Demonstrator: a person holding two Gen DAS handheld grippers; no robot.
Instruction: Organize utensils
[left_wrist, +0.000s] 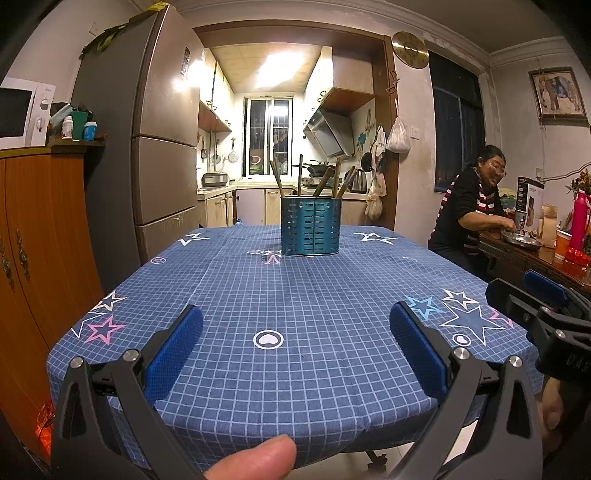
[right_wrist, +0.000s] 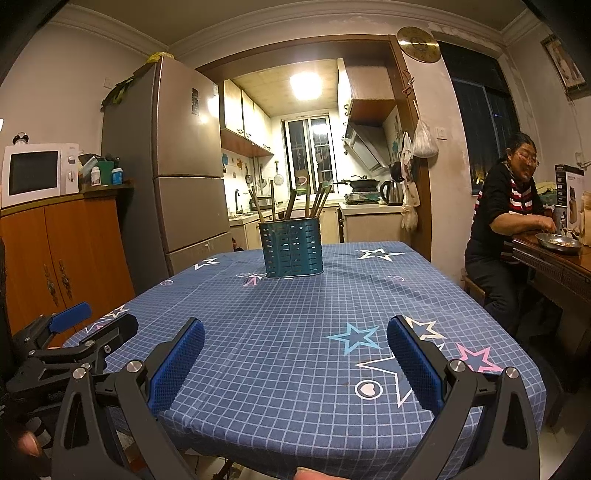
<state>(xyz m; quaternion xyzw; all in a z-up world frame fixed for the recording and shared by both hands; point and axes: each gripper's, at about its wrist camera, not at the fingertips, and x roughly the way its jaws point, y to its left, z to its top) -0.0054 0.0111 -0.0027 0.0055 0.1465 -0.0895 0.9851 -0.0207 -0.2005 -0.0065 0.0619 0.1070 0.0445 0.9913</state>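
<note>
A teal perforated utensil holder (left_wrist: 310, 226) (right_wrist: 291, 247) stands upright at the far end of the table, with several brown wooden utensil handles (left_wrist: 325, 181) (right_wrist: 291, 203) sticking out of its top. My left gripper (left_wrist: 295, 321) is open over the near edge of the blue checked tablecloth (left_wrist: 295, 295), nothing between its blue pads. My right gripper (right_wrist: 295, 328) is open as well, empty, over the near edge of the same tablecloth (right_wrist: 295, 314). Each gripper shows at the edge of the other's view. Both are far short of the holder.
An orange wooden cabinet (left_wrist: 40, 236) with a microwave (right_wrist: 37, 173) and a tall grey fridge (left_wrist: 162, 147) stand on the left. A seated person (left_wrist: 469, 206) works at a second wooden table (right_wrist: 554, 258) on the right. A kitchen lies beyond the doorway.
</note>
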